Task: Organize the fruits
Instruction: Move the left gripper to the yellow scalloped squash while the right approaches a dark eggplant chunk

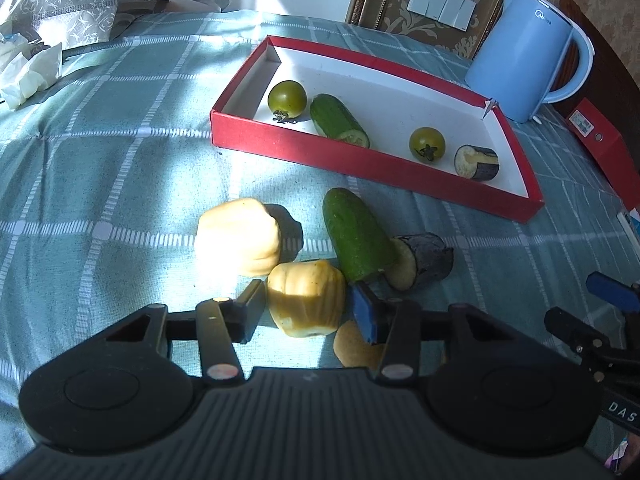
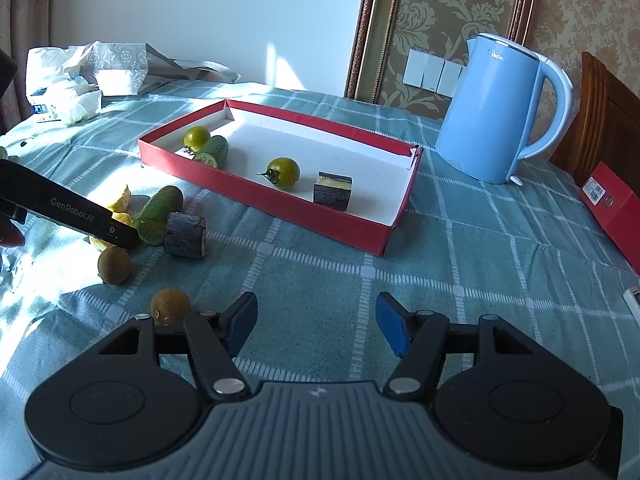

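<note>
A red box with a white floor (image 1: 360,160) (image 2: 280,204) holds two green tomatoes (image 1: 287,98) (image 1: 427,144), a cucumber piece (image 1: 338,120) and an eggplant piece (image 1: 477,162). On the cloth lie two yellow ribbed pieces (image 1: 238,236) (image 1: 306,298), a cucumber piece (image 1: 356,234), an eggplant piece (image 1: 424,260) and two brown kiwis (image 2: 115,265) (image 2: 171,306). My left gripper (image 1: 308,312) has its fingers on both sides of the nearer yellow piece, touching it or nearly so. My right gripper (image 2: 316,320) is open and empty over bare cloth.
A blue electric kettle (image 1: 524,52) (image 2: 500,112) stands behind the box's right end. A red folder (image 1: 604,144) lies at the right table edge. A patterned bag and crumpled tissues (image 1: 48,28) sit at the far left. The cloth is a teal check.
</note>
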Demonstrator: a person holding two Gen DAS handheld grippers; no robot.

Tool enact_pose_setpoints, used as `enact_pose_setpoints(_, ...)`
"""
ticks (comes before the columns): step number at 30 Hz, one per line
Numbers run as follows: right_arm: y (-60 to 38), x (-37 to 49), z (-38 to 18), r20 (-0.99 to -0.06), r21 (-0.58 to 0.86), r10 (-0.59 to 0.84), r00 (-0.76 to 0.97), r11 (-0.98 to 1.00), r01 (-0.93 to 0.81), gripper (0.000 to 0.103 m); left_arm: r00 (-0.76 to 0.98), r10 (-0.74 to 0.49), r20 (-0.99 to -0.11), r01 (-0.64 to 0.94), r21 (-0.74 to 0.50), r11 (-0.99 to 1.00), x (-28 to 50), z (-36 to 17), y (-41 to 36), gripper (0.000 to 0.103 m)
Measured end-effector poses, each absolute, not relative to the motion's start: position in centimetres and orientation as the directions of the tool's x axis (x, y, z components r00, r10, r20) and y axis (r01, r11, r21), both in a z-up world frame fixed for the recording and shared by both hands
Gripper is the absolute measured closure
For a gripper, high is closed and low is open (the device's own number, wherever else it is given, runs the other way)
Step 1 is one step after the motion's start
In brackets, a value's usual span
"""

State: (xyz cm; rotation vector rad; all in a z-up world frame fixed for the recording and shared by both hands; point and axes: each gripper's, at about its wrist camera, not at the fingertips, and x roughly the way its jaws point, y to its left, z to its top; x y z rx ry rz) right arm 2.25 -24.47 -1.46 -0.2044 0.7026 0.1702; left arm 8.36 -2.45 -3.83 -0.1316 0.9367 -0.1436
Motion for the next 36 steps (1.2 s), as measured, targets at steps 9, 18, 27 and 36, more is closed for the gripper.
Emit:
enact_pose_setpoints(9,-24.4,2.5,-1.4,-0.652,-0.121,0.092,0.752,0.967,-0.223,0.038,0.599,-0.158,-0.785,0.072,-0.143,0.987,7.9,-3.9,-2.7,0.065)
enact_pose_setpoints(18,-23.8,2.8,-1.1,-0.639,-0.121,0.11,0.761,0.963,-0.241,0.038,0.623,-0.157,-0.766,0.079,-0.138,0.987,7.4,-3.4,-2.5,0.065)
enact_pose_setpoints(27,-23.2,2.7,-1.1,-0.639,-0.119,0.124,0.759,0.959,-0.257,0.038,0.644,-0.165,-0.747,0.07,-0.158,0.985,6.3,-2.9,-1.8,0.065)
enact_pose_setpoints(36,-21.9,2.8,-0.5,-0.623,-0.119,0.16,0.766,0.948,-0.294,0.038,0.669,-0.152,-0.727,0.047,-0.163,0.985,4.7,-2.0,-0.6,0.065)
